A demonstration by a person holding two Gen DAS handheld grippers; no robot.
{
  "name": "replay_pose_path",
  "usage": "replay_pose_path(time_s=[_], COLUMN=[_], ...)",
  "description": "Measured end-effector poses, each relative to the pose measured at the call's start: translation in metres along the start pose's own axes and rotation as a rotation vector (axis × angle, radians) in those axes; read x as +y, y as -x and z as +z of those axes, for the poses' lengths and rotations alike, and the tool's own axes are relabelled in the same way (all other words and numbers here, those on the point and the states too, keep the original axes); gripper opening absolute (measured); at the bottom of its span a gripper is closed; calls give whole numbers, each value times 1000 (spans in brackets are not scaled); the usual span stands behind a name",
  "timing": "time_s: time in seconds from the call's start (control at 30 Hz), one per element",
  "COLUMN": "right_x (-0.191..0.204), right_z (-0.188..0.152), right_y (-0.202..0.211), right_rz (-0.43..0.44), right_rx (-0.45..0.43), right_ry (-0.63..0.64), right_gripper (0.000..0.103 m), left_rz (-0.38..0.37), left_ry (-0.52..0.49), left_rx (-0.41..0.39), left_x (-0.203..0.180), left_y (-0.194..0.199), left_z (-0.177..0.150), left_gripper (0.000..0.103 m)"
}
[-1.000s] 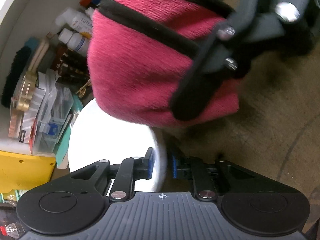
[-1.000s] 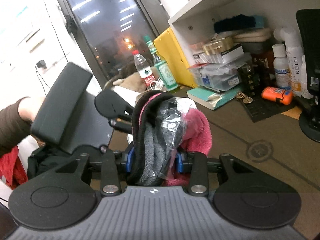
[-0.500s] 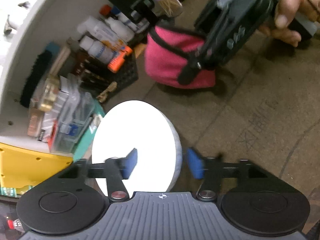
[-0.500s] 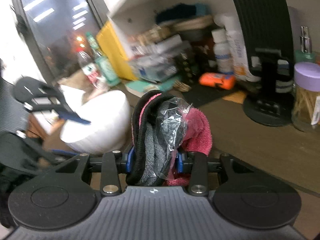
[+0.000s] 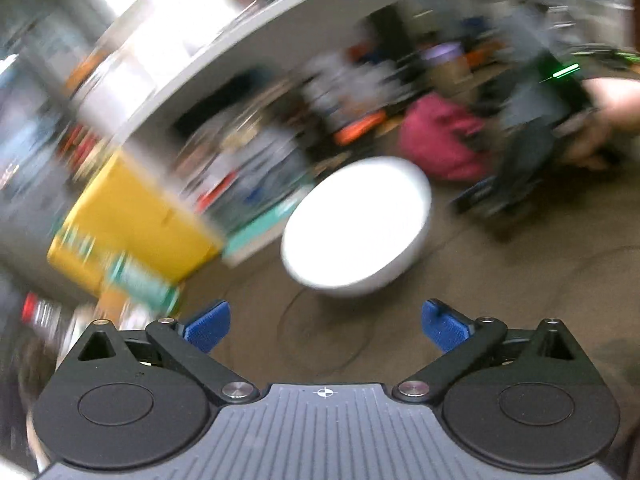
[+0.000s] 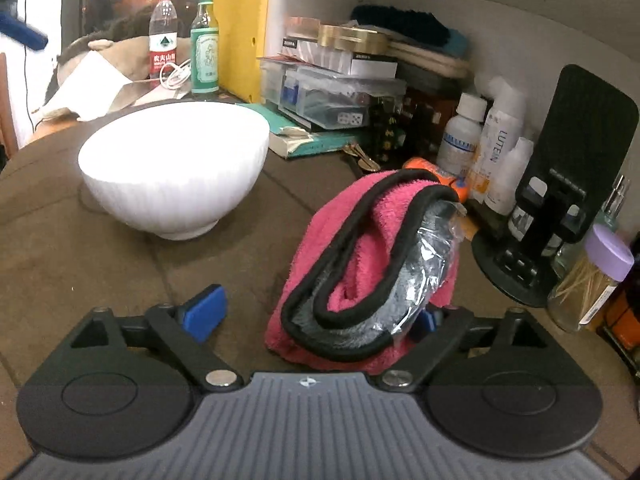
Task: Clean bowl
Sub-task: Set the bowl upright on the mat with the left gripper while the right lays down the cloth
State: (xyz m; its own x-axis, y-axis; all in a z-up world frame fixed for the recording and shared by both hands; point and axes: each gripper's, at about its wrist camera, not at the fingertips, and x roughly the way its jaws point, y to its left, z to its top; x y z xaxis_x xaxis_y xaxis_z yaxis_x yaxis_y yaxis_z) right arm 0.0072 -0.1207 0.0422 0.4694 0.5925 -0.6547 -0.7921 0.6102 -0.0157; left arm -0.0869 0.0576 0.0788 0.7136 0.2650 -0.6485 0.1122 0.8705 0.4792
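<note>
The white ribbed bowl (image 6: 172,168) stands upright on the brown table, left of the pink cloth (image 6: 372,264) with black trim and a grey inside. My right gripper (image 6: 316,316) is open; the cloth lies on the table between its fingers, leaning on the right pad and well apart from the left pad (image 6: 204,312). In the blurred left wrist view, my left gripper (image 5: 326,326) is open and empty, a short way back from the bowl (image 5: 356,224). Beyond the bowl lie the cloth (image 5: 440,140) and the other gripper, held by a hand (image 5: 612,104).
A black phone stand (image 6: 560,208), a purple-lidded toothpick jar (image 6: 592,280) and white bottles (image 6: 480,140) stand right of the cloth. Behind the bowl are a teal book (image 6: 308,144), stacked boxes under a shelf, a yellow box (image 6: 240,32) and a green bottle (image 6: 205,36).
My left gripper let go of the bowl's rim, opened wide and pulled back. My right gripper opened and the cloth now rests on the table.
</note>
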Motion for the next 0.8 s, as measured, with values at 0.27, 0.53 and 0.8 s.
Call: replay_pose_path(time_s=[0.27,0.53,0.8], right_x=[11,5,16], right_z=[4,-4,-5], right_y=[-7,-2,-7], right_rz=[-179,-299,-272], right_rx=[58,60,53], right_ry=[-48,-212,-292], right_gripper=[102,103,103], left_rz=[186,325,397], left_ry=[182,427,646], left_rx=[51,101,95], left_x=[-24,-33,-37], left_y=[-77,-80,-74], left_z=[5,7,-1], left_gripper=[103,103,103])
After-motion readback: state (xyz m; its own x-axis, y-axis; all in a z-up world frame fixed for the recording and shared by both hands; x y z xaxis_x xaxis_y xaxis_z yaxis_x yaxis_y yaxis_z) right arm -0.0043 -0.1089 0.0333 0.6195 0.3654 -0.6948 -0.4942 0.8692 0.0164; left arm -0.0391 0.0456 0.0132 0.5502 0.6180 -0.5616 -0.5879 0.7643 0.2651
